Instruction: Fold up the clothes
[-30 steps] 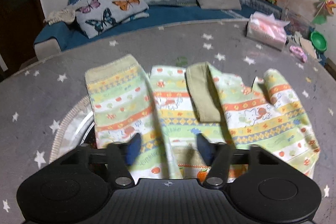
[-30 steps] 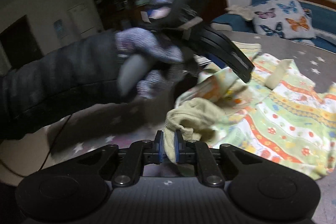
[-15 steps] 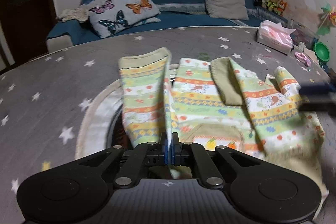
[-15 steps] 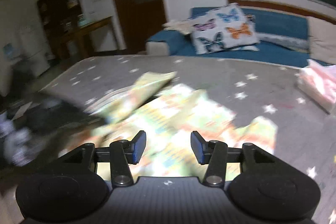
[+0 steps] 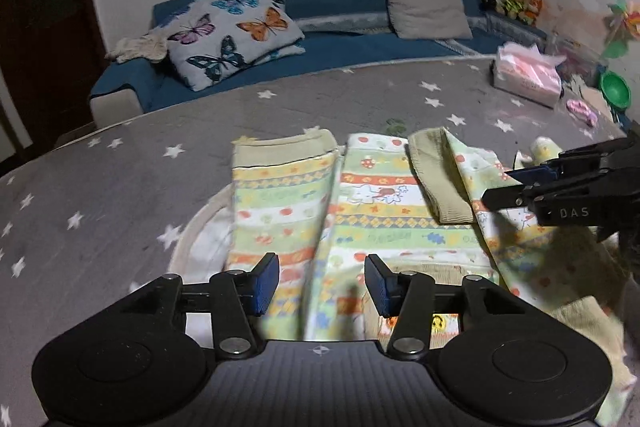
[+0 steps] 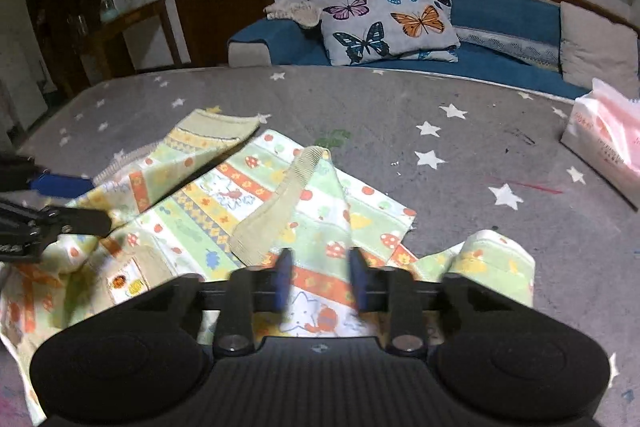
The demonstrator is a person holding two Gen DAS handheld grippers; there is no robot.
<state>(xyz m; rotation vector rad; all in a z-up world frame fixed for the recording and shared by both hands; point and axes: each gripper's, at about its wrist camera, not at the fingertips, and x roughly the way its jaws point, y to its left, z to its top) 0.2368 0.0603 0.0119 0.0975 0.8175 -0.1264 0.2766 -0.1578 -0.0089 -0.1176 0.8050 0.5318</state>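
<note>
A small striped garment [image 5: 360,219] in green, orange and yellow with beige cuffs lies spread on the grey star-print table; it also shows in the right wrist view [image 6: 256,211]. My left gripper [image 5: 320,285] is open and empty, just above the garment's near edge between a sleeve and the body. My right gripper [image 6: 320,277] is open and empty over the garment's right part; it shows from the side in the left wrist view [image 5: 520,187]. A beige cuff [image 6: 280,203] lies folded over the body. The left gripper's fingers [image 6: 64,185] show at the left.
A pink tissue pack [image 5: 528,79] stands at the table's far right; it also shows in the right wrist view [image 6: 608,135]. A green bowl [image 5: 614,91] and small toys sit beyond it. A blue sofa with a butterfly pillow [image 5: 232,31] lies behind the table [image 5: 100,187].
My left gripper shut on the garment half a second ago and has opened and let it go. My right gripper let go of the beige cuff, opened, and swung over the garment's right side.
</note>
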